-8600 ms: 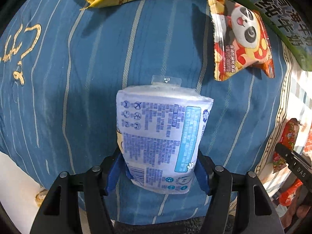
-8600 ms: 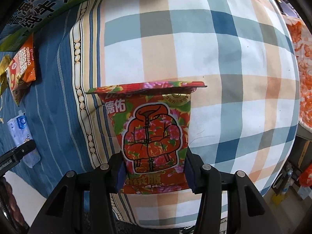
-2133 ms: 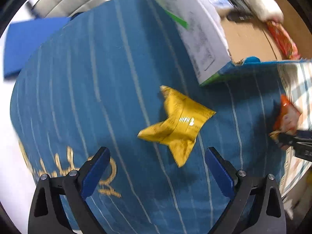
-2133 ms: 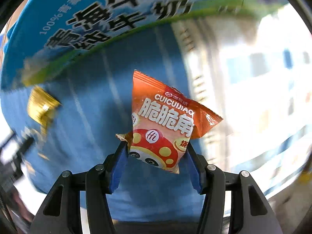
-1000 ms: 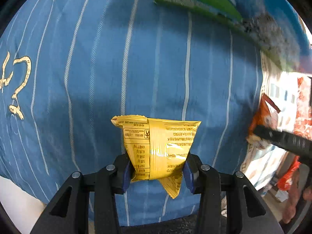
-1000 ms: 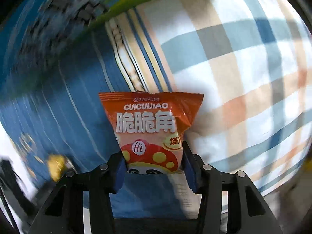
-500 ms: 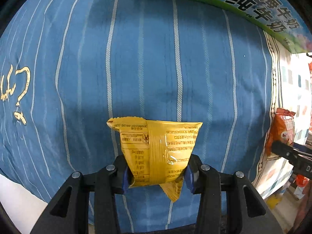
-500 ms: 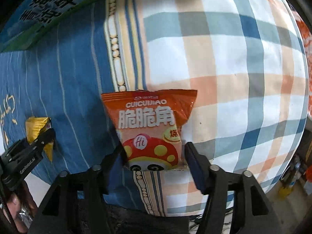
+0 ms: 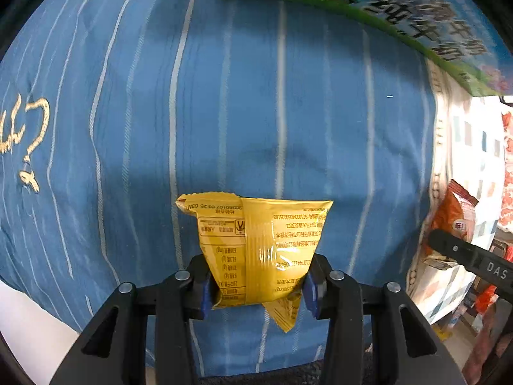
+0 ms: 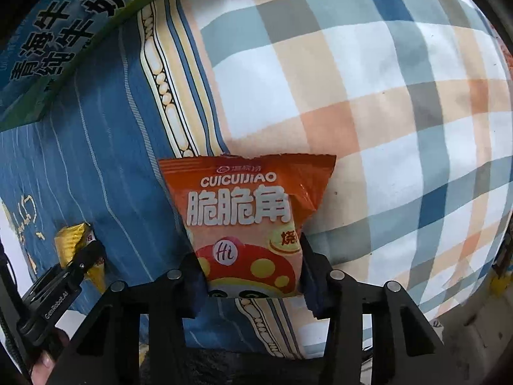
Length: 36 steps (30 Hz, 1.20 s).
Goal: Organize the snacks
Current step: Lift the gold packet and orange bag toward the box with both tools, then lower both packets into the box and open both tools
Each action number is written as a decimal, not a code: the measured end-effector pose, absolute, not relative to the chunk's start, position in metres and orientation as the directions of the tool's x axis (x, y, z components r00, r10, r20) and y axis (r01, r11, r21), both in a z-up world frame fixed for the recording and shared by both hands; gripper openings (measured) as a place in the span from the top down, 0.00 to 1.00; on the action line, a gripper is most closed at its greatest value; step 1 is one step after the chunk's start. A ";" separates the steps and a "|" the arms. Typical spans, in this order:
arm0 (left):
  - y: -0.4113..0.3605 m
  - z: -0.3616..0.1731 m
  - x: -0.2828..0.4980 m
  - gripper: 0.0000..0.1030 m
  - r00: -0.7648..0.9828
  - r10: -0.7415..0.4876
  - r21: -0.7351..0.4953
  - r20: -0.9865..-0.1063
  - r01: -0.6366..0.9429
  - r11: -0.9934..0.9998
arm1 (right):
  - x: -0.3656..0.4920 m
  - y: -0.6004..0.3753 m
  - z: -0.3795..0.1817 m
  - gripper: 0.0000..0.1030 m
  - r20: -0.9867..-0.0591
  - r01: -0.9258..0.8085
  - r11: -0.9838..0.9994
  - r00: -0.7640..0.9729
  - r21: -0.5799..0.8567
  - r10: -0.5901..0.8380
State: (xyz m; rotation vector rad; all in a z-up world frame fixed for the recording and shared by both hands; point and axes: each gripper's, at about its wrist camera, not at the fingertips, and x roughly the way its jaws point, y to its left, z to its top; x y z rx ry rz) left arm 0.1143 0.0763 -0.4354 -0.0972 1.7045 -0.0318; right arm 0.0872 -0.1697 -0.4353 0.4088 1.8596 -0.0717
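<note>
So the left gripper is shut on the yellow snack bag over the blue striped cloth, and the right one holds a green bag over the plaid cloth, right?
Not quite. The bag in the right gripper is orange, not green, as the right wrist view shows. The rest stands: the left gripper is shut on the yellow snack bag over the blue striped cloth, and the orange one hangs over the plaid cloth.

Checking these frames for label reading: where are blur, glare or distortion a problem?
Left wrist view: the milk carton print is motion-blurred, and glare streaks the yellow snack packet. Right wrist view: the orange snack packet reads sharply. Fisheye bulges both.
</note>
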 end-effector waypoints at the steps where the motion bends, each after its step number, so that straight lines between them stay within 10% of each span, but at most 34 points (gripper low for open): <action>1: 0.072 -0.429 0.114 0.61 -0.118 -0.079 -0.076 -0.990 -0.036 0.996 | 0.087 -0.171 -0.432 0.53 -0.935 0.313 0.938 -0.264 0.149 0.236; 36: 0.036 -0.182 0.200 0.61 0.326 -0.200 -0.172 -0.924 0.112 0.979 | 0.157 -0.118 -0.205 0.55 -0.941 0.061 0.947 0.146 0.315 0.304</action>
